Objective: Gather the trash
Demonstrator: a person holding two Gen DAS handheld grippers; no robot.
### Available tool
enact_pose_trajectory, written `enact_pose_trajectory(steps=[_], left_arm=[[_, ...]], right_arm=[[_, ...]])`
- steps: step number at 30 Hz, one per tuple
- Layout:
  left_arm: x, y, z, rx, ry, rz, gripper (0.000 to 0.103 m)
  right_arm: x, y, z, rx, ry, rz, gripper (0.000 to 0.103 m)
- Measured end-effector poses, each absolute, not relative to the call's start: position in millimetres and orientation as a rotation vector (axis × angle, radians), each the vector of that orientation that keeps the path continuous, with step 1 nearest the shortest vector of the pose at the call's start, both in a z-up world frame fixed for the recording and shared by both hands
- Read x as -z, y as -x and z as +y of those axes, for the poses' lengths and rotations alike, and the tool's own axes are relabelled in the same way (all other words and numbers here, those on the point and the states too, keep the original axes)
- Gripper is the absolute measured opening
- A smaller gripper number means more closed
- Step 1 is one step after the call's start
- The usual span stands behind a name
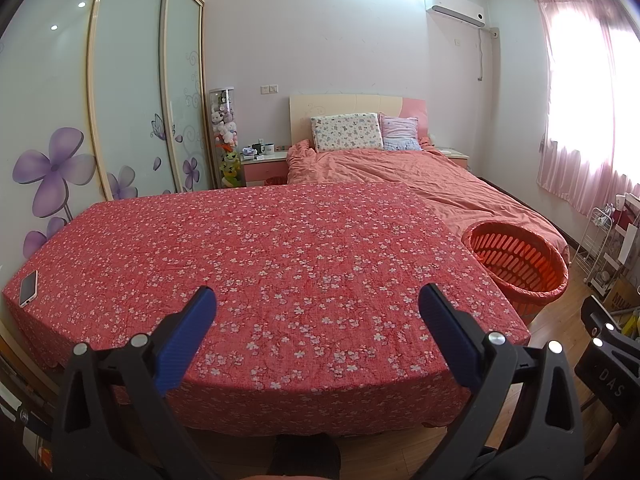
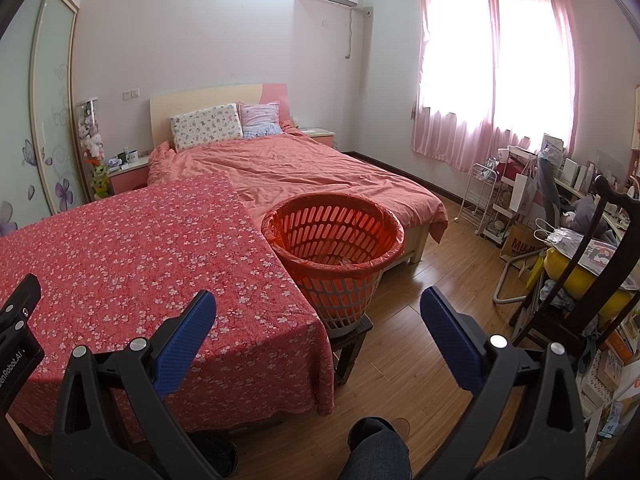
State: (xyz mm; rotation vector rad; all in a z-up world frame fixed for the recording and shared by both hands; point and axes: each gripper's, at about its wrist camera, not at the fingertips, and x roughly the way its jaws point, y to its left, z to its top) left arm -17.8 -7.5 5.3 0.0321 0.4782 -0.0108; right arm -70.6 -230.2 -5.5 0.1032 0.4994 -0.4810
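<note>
1. Left gripper (image 1: 318,308) hovers over the red floral tablecloth (image 1: 260,260), blue fingers spread wide, gripping nothing.
2. Right gripper (image 2: 318,312) is spread wide too, empty, above the table's right edge.
3. Orange basket (image 2: 334,236) stands just beside the table, on a small dark stool (image 2: 352,344); a phone (image 1: 29,288) lies at the cloth's left edge.

my left gripper (image 1: 318,304) hangs with its blue-padded fingers (image 1: 188,336) spread wide, gripping nothing. my right gripper (image 2: 318,306) is level beside it, jaws likewise wide apart and empty. my knee (image 2: 376,452) shows below.
</note>
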Motion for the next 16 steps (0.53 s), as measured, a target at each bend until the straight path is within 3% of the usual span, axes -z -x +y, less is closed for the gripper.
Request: enact_pose_trajectory(steps=[16], left_arm=[[-2.8, 17.9, -6.0, 0.012, -0.033, 0.480, 0.099]], right_arm=[[5.3, 70.2, -229.0, 0.481, -0.102, 0.501, 0.101]])
